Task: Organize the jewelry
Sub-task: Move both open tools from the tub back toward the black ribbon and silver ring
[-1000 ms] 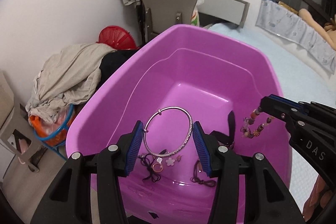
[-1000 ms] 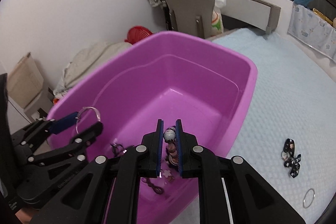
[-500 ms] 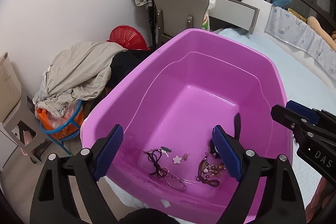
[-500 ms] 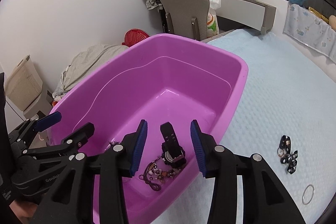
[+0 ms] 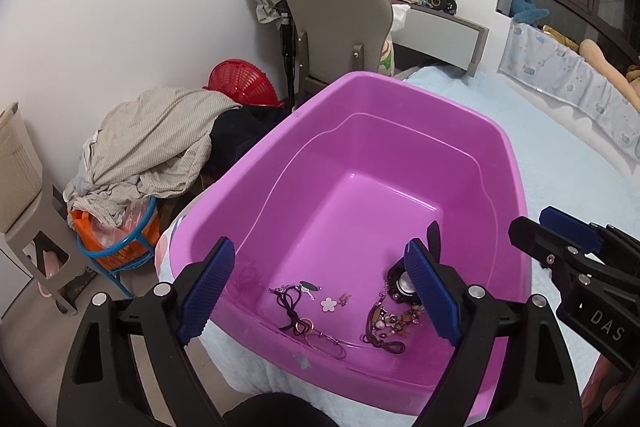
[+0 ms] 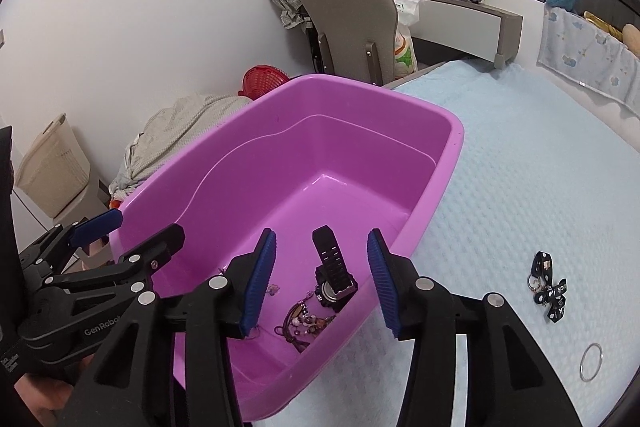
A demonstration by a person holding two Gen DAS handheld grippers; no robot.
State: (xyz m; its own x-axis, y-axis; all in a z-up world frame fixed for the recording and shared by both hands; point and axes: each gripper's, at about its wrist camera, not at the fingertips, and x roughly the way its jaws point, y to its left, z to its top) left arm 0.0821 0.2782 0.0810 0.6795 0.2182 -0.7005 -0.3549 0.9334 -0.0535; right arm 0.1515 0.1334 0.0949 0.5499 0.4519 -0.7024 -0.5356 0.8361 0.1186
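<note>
Hovering over the near end of the purple plastic tub (image 5: 360, 163), left claw (image 5: 320, 293) has its blue pads spread wide with nothing between them. Left wrist view: jewelry lies on the tub floor just below: thin silver bangle (image 5: 326, 343), dark cord with ring (image 5: 294, 311), white flower charm (image 5: 329, 304), beaded bracelet (image 5: 394, 319), black wristwatch (image 5: 404, 281). Judgement: deposit done on this side; next pick should start from a clean lift clear of the tub rim, pads wide. Pile of grey clothing (image 5: 156, 147) and red basket (image 5: 242, 83) sit beyond the tub, well apart

Right wrist view: right claw (image 6: 320, 283) is opening, pads not touching anything; watch and beads lie in the tub under the gap. Pieces left on the pale blue bedspread (image 6: 520, 163): black keychain cluster (image 6: 550, 283) and silver ring hoop (image 6: 591, 362), to the claw's right, apart from each other. Judgement: swing right over the tub wall, then come down flat on the hoop; thin metal on soft quilt may slip. Grey chair (image 6: 352, 23) stands behind, no obstruction
</note>
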